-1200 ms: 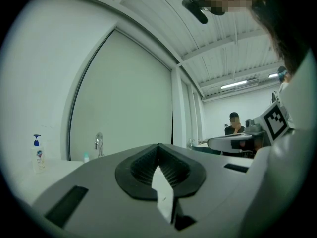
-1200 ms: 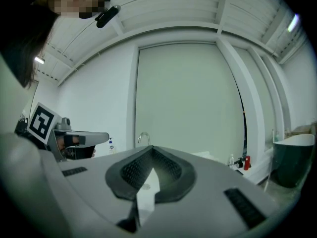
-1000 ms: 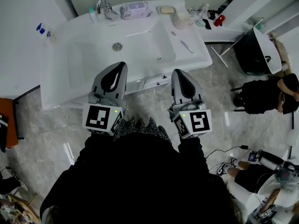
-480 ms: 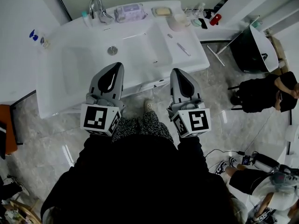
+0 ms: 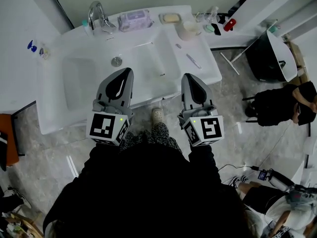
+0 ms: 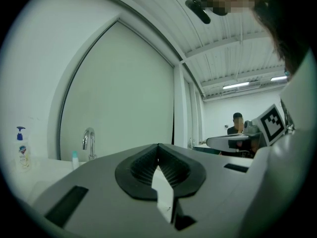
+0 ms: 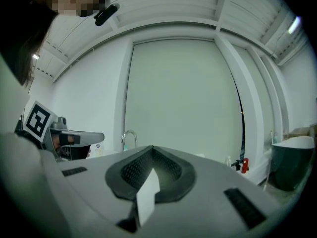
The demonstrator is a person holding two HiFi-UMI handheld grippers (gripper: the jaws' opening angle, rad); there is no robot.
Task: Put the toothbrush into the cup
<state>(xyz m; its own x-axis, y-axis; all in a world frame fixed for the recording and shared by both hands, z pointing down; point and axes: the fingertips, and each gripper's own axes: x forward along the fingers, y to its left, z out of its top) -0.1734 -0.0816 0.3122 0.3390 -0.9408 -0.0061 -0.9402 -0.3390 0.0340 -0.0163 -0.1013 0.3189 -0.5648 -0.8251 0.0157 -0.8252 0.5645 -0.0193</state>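
Both closed and empty: left gripper, right gripper; toothbrush on sink

Soft, even overhead light fills the head view: the white basin at 12 o'clock nearly washes out, the glossy floor carries pale reflected streaks at 8 and 3 o'clock, and the person's dark clothing at 6 o'clock sinks to detailless black. Both gripper views are fisheye, ringed by black vignette, with lines bowed toward the edges. The left tool and right tool are soft-focused at 6 o'clock, and a ceiling strip lamp glows at 2 o'clock in the left gripper view.
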